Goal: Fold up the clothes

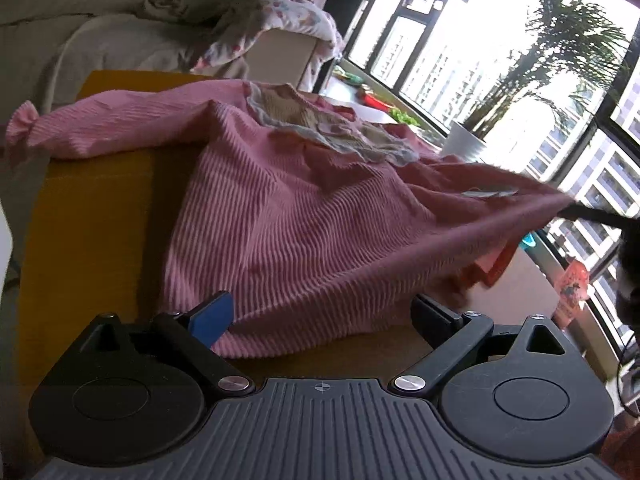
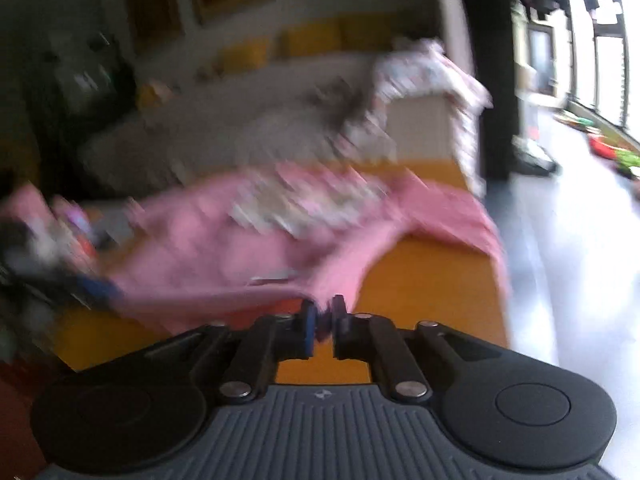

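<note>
A pink ribbed top (image 1: 288,208) with a pale frilled collar (image 1: 320,128) lies spread on a yellow table (image 1: 88,208). One sleeve with a bow cuff (image 1: 24,124) stretches to the far left. My left gripper (image 1: 320,316) is open, its fingers on either side of the near hem. My right gripper (image 2: 323,316) is shut on the top's hem corner (image 2: 320,292) and pulls the fabric taut and raised. The right gripper also shows in the left wrist view (image 1: 592,216), at the right, holding that stretched corner. The right wrist view is blurred by motion.
A grey sofa (image 1: 100,40) with a floral garment (image 1: 280,12) over a box stands behind the table. Large windows (image 1: 480,60) and a potted plant (image 1: 464,140) are at the right. The floor (image 2: 580,220) lies right of the table edge.
</note>
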Demonstrator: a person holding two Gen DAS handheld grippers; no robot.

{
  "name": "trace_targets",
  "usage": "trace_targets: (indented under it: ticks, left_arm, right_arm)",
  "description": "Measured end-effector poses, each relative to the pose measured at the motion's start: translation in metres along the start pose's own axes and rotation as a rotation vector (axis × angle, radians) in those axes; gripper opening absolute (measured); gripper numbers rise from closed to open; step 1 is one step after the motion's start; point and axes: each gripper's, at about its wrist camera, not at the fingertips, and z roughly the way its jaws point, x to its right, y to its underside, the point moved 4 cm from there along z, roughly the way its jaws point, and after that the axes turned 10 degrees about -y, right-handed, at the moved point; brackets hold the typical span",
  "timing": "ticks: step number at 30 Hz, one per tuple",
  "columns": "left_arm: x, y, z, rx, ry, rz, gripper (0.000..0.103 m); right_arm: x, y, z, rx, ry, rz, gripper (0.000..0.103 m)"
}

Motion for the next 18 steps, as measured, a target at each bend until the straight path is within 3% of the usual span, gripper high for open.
trace_targets:
  ticks: [1,3,5,9,12,15,18]
  left_arm:
    - [0.001,0.001,-0.001,-0.004,0.001,0.013,0.099]
    - [0.004,0.002,-0.005,-0.013,-0.002,0.040,0.099]
    - [0.007,0.002,-0.009,-0.015,0.003,0.064,0.099]
    - [0.016,-0.009,-0.016,0.026,0.042,0.090,0.100]
    - [0.027,-0.021,-0.013,0.067,0.086,0.082,0.100]
    - [0.030,-0.031,0.008,0.078,0.098,0.033,0.100]
    - [0.029,-0.036,0.030,0.065,0.088,-0.027,0.100]
  right_arm:
    - [0.007,0.009,0.003,-0.029,0.051,-0.002,0.016]
    - [0.018,0.023,0.000,-0.045,0.146,0.001,0.029]
    - [0.022,0.026,-0.004,-0.015,0.164,0.027,0.040]
    - [0.012,0.006,0.005,0.098,0.029,0.076,0.073]
    - [0.005,-0.009,0.016,0.172,-0.078,0.122,0.087]
    - [0.000,-0.015,0.060,0.163,-0.210,0.226,0.089]
    - [-0.001,-0.008,0.104,0.097,-0.218,0.285,0.093]
